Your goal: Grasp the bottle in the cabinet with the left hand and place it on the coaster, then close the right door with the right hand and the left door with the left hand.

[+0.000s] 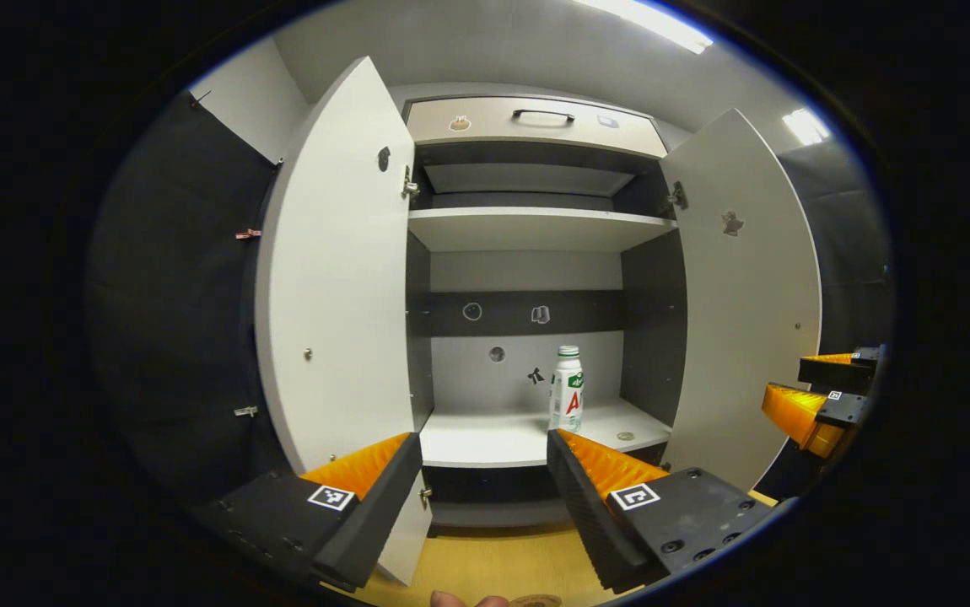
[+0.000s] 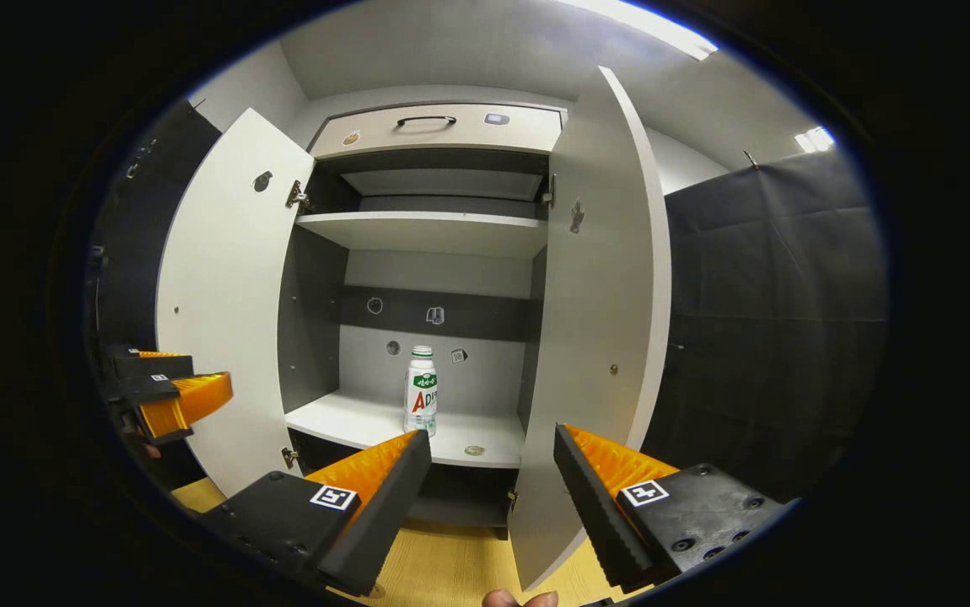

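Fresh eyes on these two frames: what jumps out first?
The cabinet stands wide open, both white doors swung outward, the left door and right door framing dark shelves. A lone white bottle stands upright on the lower shelf, with a small round coaster lying just to its right. Both grippers hang open in front, the left gripper and the right gripper, holding nothing.

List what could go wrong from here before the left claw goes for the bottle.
1. The bottle is tall and narrow, standing upright; a glancing touch from the open left claw could tip it.
2. The coaster sits near the shelf's front edge, so a careless placement might land off it.
3. Both doors stand wide open, flanking the approach; a claw could bump one.
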`<state>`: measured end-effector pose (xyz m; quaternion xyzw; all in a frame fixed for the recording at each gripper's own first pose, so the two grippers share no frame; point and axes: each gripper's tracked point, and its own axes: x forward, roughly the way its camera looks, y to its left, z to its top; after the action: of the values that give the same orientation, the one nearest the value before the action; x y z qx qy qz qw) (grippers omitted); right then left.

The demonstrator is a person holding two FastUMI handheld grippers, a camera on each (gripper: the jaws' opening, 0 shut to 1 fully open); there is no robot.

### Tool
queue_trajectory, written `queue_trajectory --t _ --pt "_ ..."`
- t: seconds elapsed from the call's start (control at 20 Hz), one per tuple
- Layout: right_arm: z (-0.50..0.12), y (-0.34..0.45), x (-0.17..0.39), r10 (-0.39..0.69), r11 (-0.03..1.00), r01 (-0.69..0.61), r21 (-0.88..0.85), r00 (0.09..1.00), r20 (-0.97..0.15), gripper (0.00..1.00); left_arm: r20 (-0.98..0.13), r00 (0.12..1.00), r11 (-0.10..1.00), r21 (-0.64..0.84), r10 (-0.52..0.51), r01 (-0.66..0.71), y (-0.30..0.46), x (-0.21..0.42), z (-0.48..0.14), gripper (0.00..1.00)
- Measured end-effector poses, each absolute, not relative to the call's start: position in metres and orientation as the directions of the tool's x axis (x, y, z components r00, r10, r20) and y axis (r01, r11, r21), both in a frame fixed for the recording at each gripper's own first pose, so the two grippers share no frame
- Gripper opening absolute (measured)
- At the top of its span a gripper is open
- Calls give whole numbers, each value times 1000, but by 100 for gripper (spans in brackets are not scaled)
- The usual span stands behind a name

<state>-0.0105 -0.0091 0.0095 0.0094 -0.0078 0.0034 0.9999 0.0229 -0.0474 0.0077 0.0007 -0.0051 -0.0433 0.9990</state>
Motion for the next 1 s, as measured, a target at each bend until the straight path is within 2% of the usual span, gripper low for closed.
queue_trajectory --t 0.2,0.55,1.0 --pt "15 -28 -21 -12 999 11 34 1000 24 98 8 989 988 -15 -151 151 -90 60 11 94" --pt "5 -74 -33 -57 998 57 37 998 14 98 -7 980 980 -14 -199 199 -147 150 8 94" --pt "-4 -151 -36 -147 989 147 30 989 7 97 -15 980 980 -1 -199 199 -194 267 0 95"
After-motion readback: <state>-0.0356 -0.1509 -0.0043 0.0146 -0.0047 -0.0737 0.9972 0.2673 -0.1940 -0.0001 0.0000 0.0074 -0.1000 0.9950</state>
